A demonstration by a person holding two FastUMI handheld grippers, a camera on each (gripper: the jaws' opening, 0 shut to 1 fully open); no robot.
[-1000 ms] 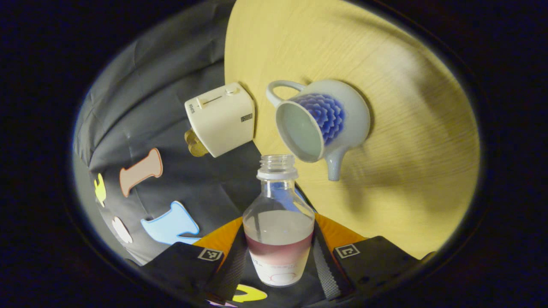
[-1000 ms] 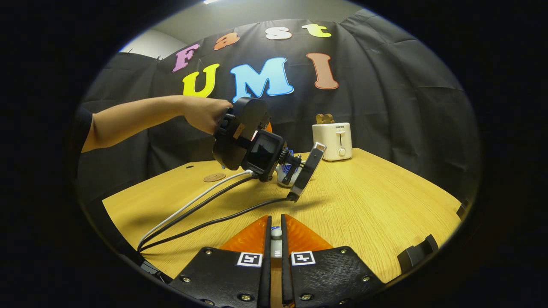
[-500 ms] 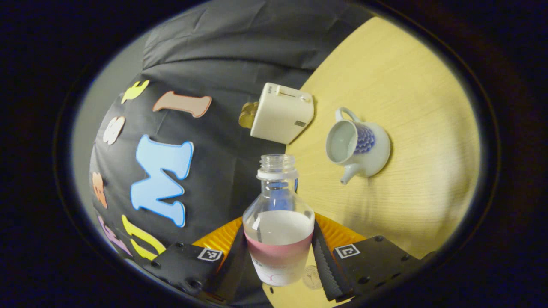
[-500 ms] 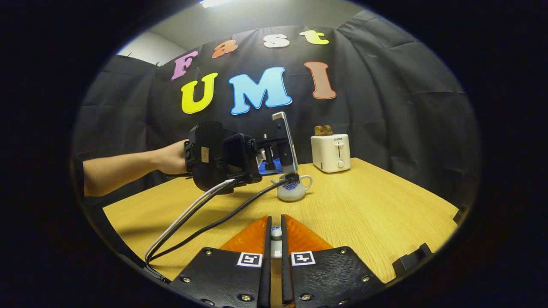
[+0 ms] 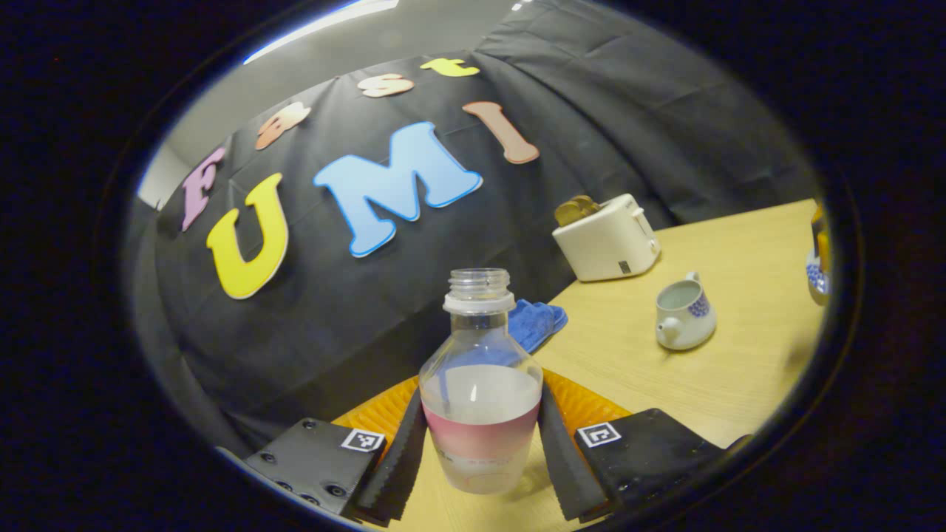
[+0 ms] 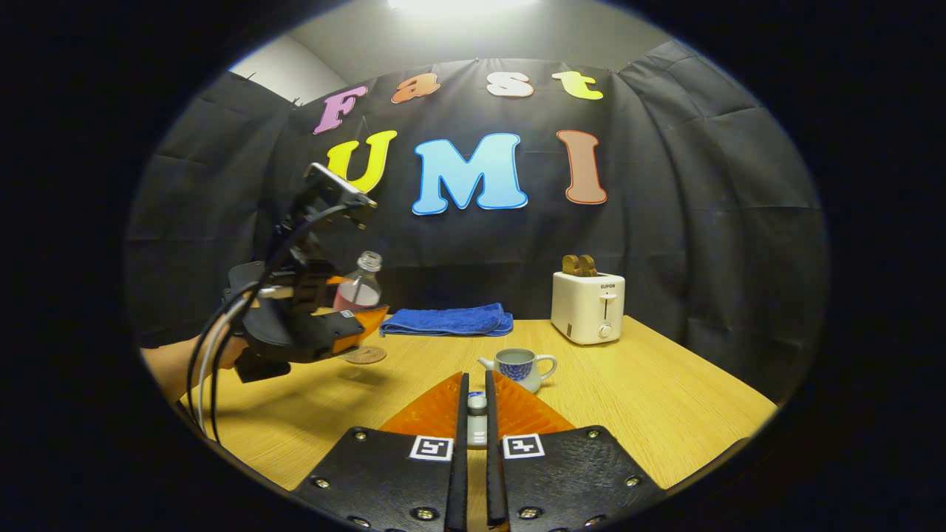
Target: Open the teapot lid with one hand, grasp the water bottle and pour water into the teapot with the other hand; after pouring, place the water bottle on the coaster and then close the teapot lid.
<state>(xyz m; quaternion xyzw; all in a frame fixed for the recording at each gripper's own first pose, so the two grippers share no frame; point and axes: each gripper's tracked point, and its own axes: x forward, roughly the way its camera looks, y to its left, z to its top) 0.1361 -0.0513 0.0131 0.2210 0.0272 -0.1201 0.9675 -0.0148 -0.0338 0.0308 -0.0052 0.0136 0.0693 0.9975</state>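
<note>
Wooden table [image 6: 628, 414]: left gripper [image 5: 480, 443] clamps the bottle [image 5: 480, 391]; lower it upright onto the coaster [image 6: 364, 355]. Right gripper [image 6: 473, 421] pinches the lid [image 6: 477, 403] beside the teapot [image 6: 519, 367].

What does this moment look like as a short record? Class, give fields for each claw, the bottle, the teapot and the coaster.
left claw: shut on the water bottle
water bottle: upright, uncapped, partly full, held above the coaster
right claw: shut on the teapot lid
teapot: on the table, lid off
coaster: bare, near the blue cloth
</note>
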